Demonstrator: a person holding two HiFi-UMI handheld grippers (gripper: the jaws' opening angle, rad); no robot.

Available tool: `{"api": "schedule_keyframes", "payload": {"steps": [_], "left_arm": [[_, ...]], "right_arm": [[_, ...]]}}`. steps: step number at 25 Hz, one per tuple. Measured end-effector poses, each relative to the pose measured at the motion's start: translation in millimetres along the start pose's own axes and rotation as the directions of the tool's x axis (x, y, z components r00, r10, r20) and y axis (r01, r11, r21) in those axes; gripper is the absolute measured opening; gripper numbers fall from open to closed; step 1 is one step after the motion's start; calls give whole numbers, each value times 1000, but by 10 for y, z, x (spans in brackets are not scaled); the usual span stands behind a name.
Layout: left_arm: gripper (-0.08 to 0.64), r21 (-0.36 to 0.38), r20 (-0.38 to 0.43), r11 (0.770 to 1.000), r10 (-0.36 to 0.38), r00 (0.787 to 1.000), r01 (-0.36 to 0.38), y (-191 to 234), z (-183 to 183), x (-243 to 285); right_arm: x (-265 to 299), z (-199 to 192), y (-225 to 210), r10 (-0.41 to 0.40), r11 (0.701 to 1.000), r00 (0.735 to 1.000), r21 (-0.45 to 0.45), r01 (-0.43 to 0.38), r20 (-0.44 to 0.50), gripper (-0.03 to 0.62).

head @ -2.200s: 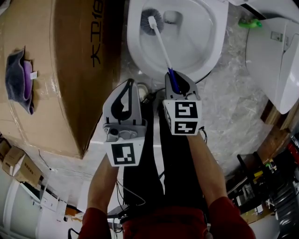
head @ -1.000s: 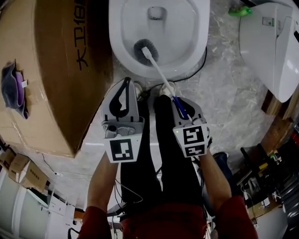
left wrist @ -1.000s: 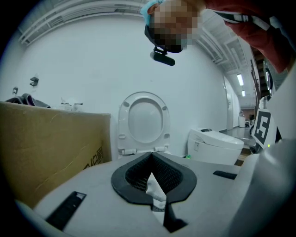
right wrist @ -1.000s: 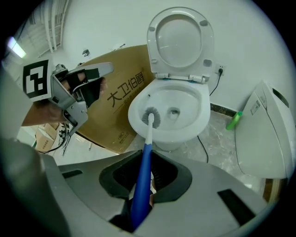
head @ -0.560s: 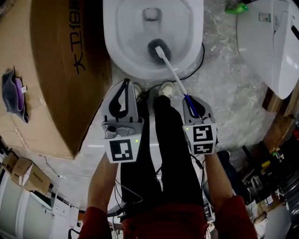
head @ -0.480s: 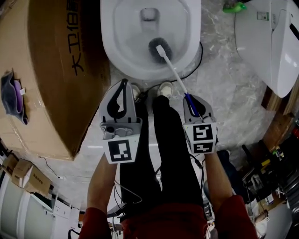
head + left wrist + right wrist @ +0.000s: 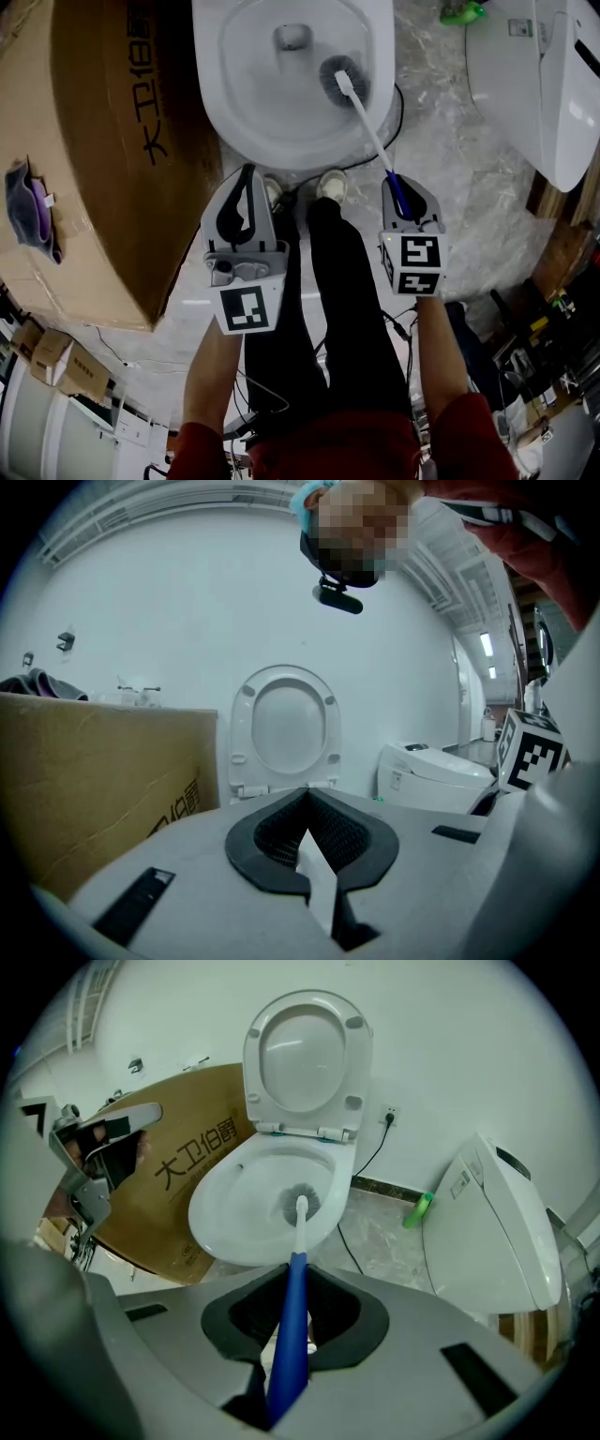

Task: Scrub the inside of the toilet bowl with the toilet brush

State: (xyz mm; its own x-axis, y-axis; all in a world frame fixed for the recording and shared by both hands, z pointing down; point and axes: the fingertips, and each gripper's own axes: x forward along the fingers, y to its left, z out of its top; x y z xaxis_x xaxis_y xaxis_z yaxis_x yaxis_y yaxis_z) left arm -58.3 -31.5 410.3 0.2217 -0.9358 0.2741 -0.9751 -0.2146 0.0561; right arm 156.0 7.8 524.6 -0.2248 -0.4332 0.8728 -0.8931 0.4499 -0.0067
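Observation:
A white toilet bowl (image 7: 234,112) stands at the top of the head view, its lid (image 7: 305,1058) raised in the right gripper view. My right gripper (image 7: 401,199) is shut on the blue grip of the toilet brush (image 7: 292,1321). The white shaft (image 7: 367,131) slants up-left into the bowl, and the dark bristle head (image 7: 339,79) rests against the bowl's right inner wall (image 7: 300,1204). My left gripper (image 7: 242,202) hangs shut and empty in front of the bowl, near the cardboard box. In the left gripper view the jaws (image 7: 307,841) meet with nothing between them.
A big cardboard box (image 7: 94,159) stands left of the toilet with a purple cloth (image 7: 33,211) on it. A second white toilet (image 7: 534,84) lies at the right, a green bottle (image 7: 462,12) beside it. A black cable (image 7: 403,103) runs round the bowl's base. My legs and shoes (image 7: 330,183) are below.
The brush head has swept from the bowl's near middle to its right inner wall. My right gripper moved slightly right and up with it. The left gripper stayed put.

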Motion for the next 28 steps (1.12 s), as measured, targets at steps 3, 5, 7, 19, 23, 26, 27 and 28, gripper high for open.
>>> {"api": "schedule_keyframes", "payload": {"steps": [3, 5, 7, 19, 23, 26, 27, 28], "left_arm": [[12, -6, 6, 1000, 0, 1000, 0, -25, 32, 40], [12, -11, 4, 1000, -2, 1000, 2, -40, 37, 59], [12, -13, 4, 1000, -5, 1000, 5, -52, 40, 73], [12, -36, -7, 999, 12, 1000, -12, 9, 33, 161], [12, -44, 4, 999, 12, 1000, -12, 51, 53, 191], [12, -67, -1, 997, 26, 1000, -26, 108, 31, 193], [12, -70, -4, 997, 31, 1000, -31, 124, 25, 188], [12, -71, -7, 997, 35, 999, -35, 138, 22, 183]], "right_arm": [[55, 96, -84, -28, 1000, 999, 3, 28, 17, 60], [98, 149, -136, -42, 999, 999, 4, 42, 26, 60], [153, 219, -178, -48, 999, 998, 15, 48, 41, 60], [508, 666, -311, -92, 995, 991, 50, 88, 93, 60], [674, 798, -286, -89, 996, 991, 34, 86, 97, 60], [816, 890, -189, -72, 997, 993, 11, 71, 92, 60], [861, 914, -147, -65, 998, 994, 7, 64, 89, 60], [903, 939, -100, -56, 998, 995, 8, 56, 87, 60]]}}
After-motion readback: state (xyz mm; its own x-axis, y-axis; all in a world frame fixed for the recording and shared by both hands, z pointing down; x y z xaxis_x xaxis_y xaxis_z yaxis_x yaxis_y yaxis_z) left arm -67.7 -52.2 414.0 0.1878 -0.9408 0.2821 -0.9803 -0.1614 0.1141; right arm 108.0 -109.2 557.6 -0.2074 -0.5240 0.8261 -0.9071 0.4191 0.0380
